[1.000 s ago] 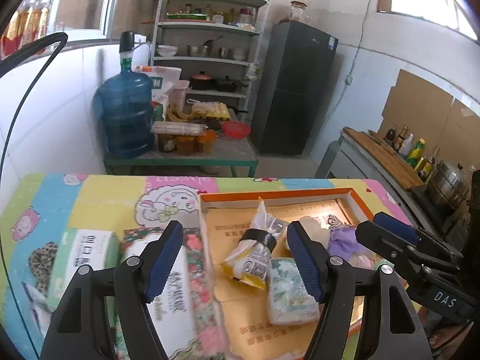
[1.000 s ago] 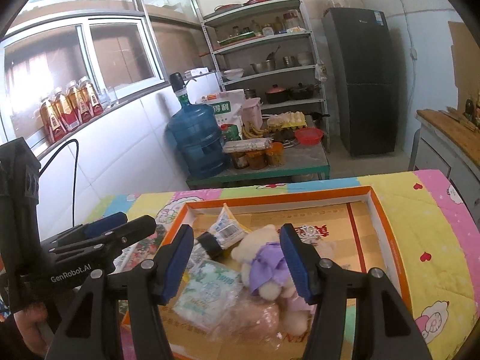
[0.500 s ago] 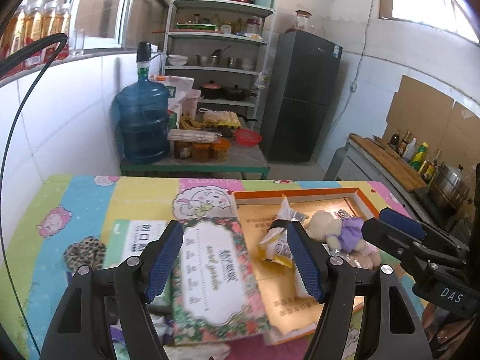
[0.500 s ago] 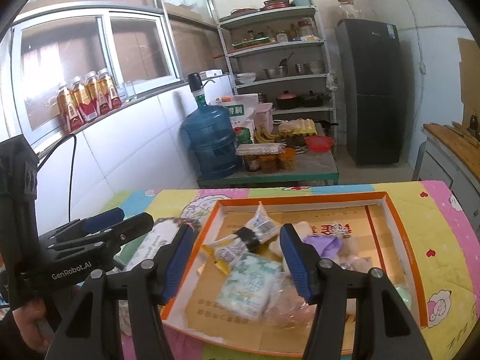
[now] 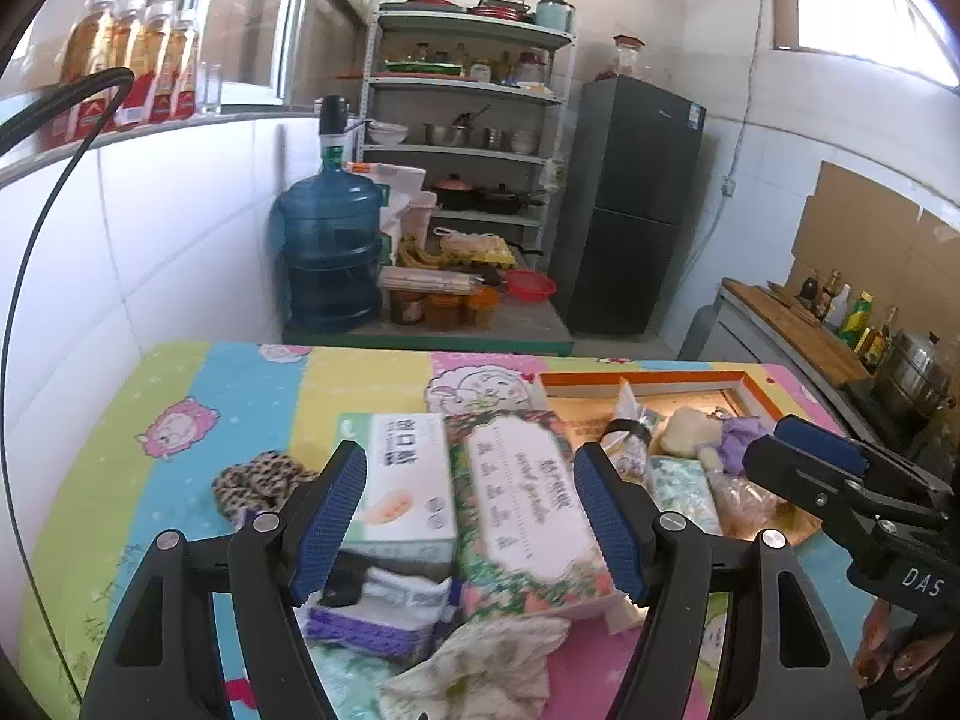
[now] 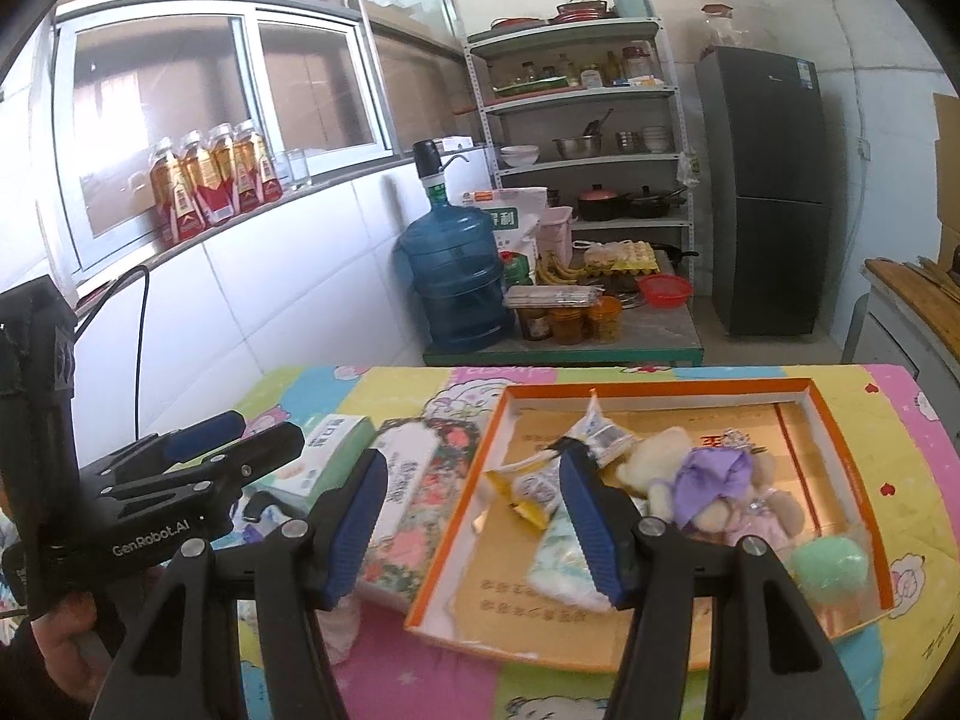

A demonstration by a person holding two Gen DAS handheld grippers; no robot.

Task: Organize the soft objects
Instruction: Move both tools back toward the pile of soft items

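An orange-rimmed tray (image 6: 660, 387) on the cartoon-print mat holds a teddy in a purple dress (image 6: 708, 480), a snack bag (image 6: 600, 432), a pale green tissue packet (image 6: 561, 564) and a green puff (image 6: 831, 564). Left of the tray lie a floral tissue pack (image 5: 522, 498), a green-and-white box (image 5: 402, 480), a leopard scrunchie (image 5: 258, 480), a purple-and-white pack (image 5: 384, 606) and a cream cloth (image 5: 480, 666). My left gripper (image 5: 468, 516) hangs open above the floral pack and box, holding nothing. My right gripper (image 6: 474, 531) is open and empty over the tray's left edge.
A low green table (image 6: 564, 351) with a blue water jug (image 6: 456, 282), jars and food stands beyond the mat. Behind it are a metal shelf (image 6: 576, 96) and a dark fridge (image 6: 768, 192). A tiled wall runs along the left, a counter (image 5: 798, 330) along the right.
Both grippers have drawn back from the tray, and the left one has also shifted left. More of the mat and the loose items beside the tray now show. Both stay open and empty.
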